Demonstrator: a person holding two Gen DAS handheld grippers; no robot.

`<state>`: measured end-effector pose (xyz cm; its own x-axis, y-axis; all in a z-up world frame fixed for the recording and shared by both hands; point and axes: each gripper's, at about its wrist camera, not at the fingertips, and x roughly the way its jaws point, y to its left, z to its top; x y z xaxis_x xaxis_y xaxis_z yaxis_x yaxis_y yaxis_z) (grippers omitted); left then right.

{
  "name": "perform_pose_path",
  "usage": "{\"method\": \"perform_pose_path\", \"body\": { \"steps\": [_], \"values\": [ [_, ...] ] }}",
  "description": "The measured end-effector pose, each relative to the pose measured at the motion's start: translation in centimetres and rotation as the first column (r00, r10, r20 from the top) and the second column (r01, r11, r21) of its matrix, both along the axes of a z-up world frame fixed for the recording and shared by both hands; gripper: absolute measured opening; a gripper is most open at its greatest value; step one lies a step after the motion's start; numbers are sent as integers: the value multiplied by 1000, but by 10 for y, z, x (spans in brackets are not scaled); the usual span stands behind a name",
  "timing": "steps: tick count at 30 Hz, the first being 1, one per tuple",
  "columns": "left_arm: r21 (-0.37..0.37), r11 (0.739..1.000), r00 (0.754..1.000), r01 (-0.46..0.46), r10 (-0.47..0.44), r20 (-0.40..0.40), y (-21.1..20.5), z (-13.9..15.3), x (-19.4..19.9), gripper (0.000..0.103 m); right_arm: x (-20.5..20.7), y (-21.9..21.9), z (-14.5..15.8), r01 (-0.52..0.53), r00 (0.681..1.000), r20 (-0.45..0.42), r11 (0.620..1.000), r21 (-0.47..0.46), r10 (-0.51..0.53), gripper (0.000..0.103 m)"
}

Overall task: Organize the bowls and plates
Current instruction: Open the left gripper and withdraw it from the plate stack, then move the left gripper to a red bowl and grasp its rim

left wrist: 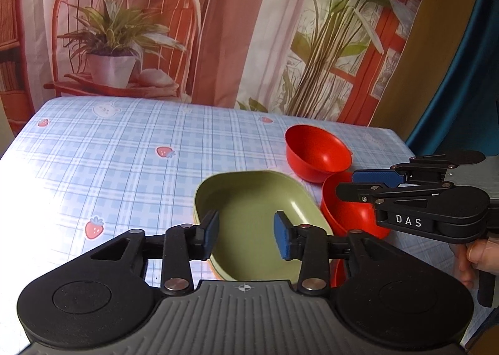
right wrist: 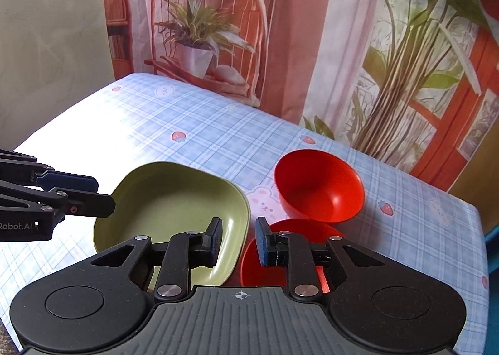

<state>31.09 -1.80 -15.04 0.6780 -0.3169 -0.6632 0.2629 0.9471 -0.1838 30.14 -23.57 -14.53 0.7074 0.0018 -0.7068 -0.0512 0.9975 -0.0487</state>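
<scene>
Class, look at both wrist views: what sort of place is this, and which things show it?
Probably a staged home tabletop, not a real kitchen: a strawberry-check tablecloth, a printed backdrop of plants and a chair, plus a green plate.

My L gripper (left wrist: pixel 246 235): black linkage arms, silver rivets, blue pads, ribbed grey base w/ crosshair mark. R gripper (right wrist: pixel 238 241): same build, white "DAS" lettering.

Glossy plastic red bowl (right wrist: pixel 319 186), cloth tablecloth (right wrist: pixel 193 124)
</scene>
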Motion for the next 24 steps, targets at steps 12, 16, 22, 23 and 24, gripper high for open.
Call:
{"method": "perform_pose_path", "body": {
  "steps": [12, 16, 22, 23, 24],
  "values": [
    [19, 999, 998, 27, -27, 51, -23, 7, 0, 56, -35, -61, 15, 137, 974, 177, 990, 32, -141, 50],
    [31, 999, 999, 34, -36, 36, -28, 4, 5, 56, -40, -78, 10, 172, 968, 178, 984, 39, -176, 50],
    [56, 997, 998, 49, -50, 23, -41, 3, 16, 56, -42, -98, 2, 205, 962, 176, 977, 51, -211, 50],
    [59, 997, 998, 53, -54, 23, -44, 3, 18, 56, -41, -101, 1, 208, 961, 176, 977, 52, -214, 50],
    [62, 996, 998, 58, -60, 22, -47, 3, 21, 56, -41, -104, 0, 211, 960, 175, 976, 54, -217, 50]
  ]
}}
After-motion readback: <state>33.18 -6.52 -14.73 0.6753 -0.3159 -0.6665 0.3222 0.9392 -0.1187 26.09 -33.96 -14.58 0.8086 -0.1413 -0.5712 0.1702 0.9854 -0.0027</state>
